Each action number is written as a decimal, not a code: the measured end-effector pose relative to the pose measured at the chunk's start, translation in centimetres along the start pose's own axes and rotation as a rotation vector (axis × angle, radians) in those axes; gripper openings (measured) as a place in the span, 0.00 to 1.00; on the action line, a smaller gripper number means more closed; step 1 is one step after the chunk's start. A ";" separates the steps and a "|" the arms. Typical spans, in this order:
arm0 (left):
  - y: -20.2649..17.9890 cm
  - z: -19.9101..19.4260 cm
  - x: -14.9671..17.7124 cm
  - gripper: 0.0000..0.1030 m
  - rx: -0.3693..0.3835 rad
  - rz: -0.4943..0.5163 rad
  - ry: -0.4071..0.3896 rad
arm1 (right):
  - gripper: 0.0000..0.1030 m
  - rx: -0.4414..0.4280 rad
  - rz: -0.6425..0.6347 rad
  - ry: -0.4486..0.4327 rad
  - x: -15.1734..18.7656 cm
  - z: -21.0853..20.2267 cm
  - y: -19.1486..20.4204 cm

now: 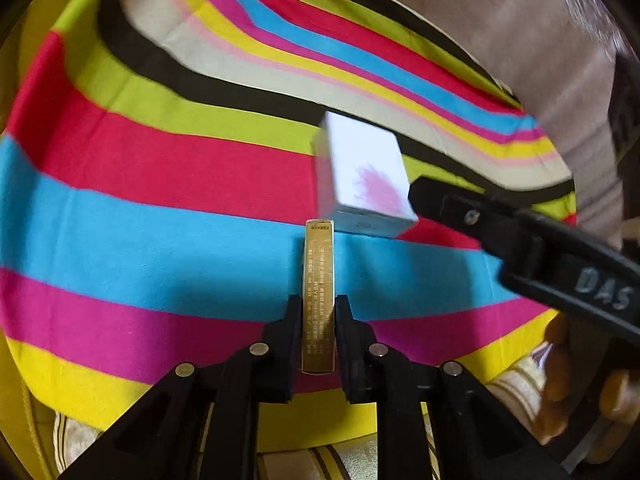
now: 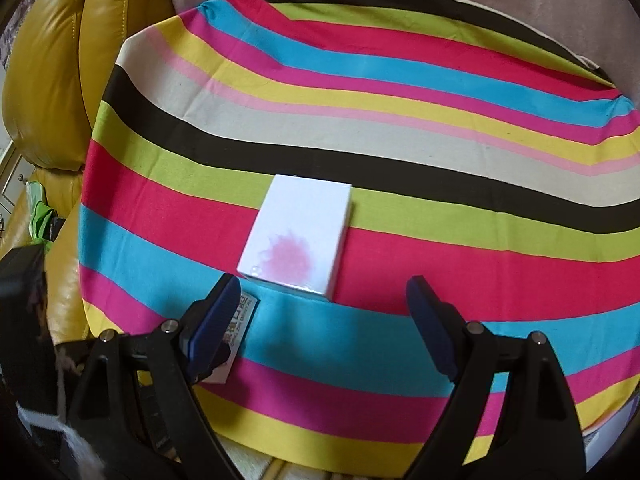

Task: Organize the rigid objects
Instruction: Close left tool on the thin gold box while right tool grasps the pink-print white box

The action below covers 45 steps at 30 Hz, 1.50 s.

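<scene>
**Two boxes on the striped cloth, one of them clamped**

Two boxes are in view, and two grippers. On the left, the left gripper [image 1: 318, 312] is closed narrow on a slim gold box [image 1: 319, 296], which stands on edge between its black fingers [image 1: 286, 344], its far end reaching the border of the blue and red stripes. To the right of that far end, just beside it, a white box with a pink burst print [image 2: 298, 236] lies flat on the striped cloth [image 2: 400, 184], straddling the red and blue bands. The right gripper [image 2: 324, 308] hangs on the near side of the white box with its jaws spread wide and nothing between them; its left blue pad [image 2: 212, 320] sits over the printed end of the gold box, though contact cannot be judged.

Left of the cloth's edge is a yellow leather armchair [image 2: 44, 80]. The far stripes and the whole right side of the cloth are bare, and the cloth's near edge runs close under both grippers.
</scene>
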State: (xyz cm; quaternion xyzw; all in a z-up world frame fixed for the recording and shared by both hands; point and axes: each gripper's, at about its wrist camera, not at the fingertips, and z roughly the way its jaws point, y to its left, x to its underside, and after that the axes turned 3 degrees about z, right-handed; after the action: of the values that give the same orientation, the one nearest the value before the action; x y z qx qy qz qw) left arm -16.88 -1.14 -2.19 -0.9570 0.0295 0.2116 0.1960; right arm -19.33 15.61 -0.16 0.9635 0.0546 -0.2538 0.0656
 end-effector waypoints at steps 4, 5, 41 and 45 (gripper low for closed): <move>1.1 -1.2 0.4 0.16 -0.010 -0.061 -0.054 | 0.84 -0.009 -0.006 0.011 0.0 1.3 0.8; 1.5 -1.5 0.6 0.16 -0.014 -0.079 -0.069 | 0.84 -0.010 -0.002 0.012 0.0 1.6 1.0; 0.2 -2.4 1.3 0.16 0.036 -0.106 -0.114 | 0.68 0.098 0.010 -0.044 1.9 1.0 0.4; -1.8 -2.9 1.7 0.16 0.052 -0.069 -0.118 | 0.68 0.100 0.017 -0.067 3.3 -1.2 -0.7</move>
State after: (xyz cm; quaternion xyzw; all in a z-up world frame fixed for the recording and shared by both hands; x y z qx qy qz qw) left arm -13.97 -0.60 0.19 -0.9378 -0.0098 0.2601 0.2296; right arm -16.02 16.73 -0.82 0.9570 0.0316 -0.2877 0.0212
